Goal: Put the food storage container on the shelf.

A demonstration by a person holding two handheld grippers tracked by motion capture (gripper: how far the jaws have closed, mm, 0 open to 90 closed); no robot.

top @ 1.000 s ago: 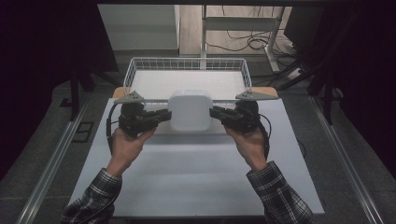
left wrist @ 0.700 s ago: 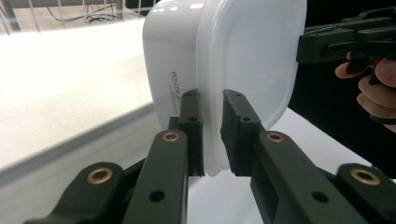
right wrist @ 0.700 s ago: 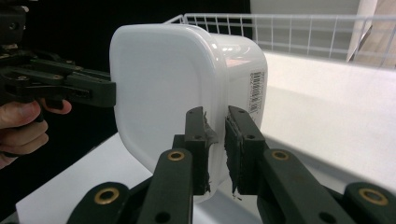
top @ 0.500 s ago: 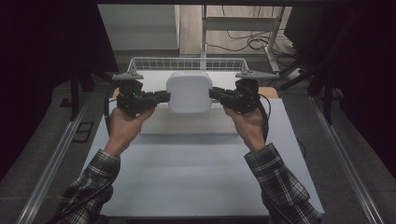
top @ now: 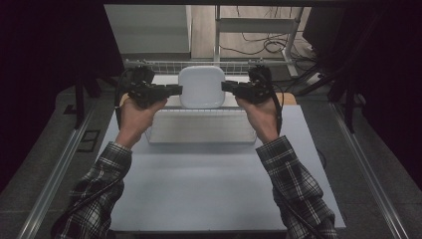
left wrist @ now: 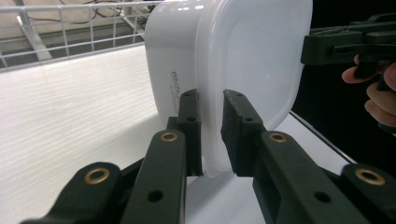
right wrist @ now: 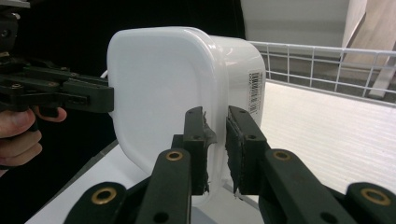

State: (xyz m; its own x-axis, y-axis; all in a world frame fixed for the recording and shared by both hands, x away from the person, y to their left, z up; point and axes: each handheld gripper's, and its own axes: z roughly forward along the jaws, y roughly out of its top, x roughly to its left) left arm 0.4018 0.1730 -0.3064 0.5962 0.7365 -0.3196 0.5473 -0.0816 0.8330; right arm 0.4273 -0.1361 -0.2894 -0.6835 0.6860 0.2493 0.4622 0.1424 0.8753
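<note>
The left tool [top: 171,90] is closed on the left rim of a white plastic container [top: 201,87]. In the left gripper view, its two black jaws clamp the thin lip of the container [left wrist: 252,60] between them. The right tool [top: 230,86] is closed on the opposite rim; in the right gripper view, its jaws pinch the lip of the container [right wrist: 154,88] from the other side, and the pads show frayed edges. A barcode label [right wrist: 255,91] sits on the container's side wall.

The container is square with rounded corners and is held between both tools, clear of the surface below it. In the high view it hangs over the wire basket [top: 199,130], near the basket's far rim. The basket is white-floored with a wire-grid wall and rests on the far half of the desk [top: 209,189].

Each tool is carried by a hand: the left hand [top: 137,112] and the right hand [top: 260,110], both in plaid sleeves [top: 293,184]. Cables [top: 259,47] lie on the floor beyond the desk.
</note>
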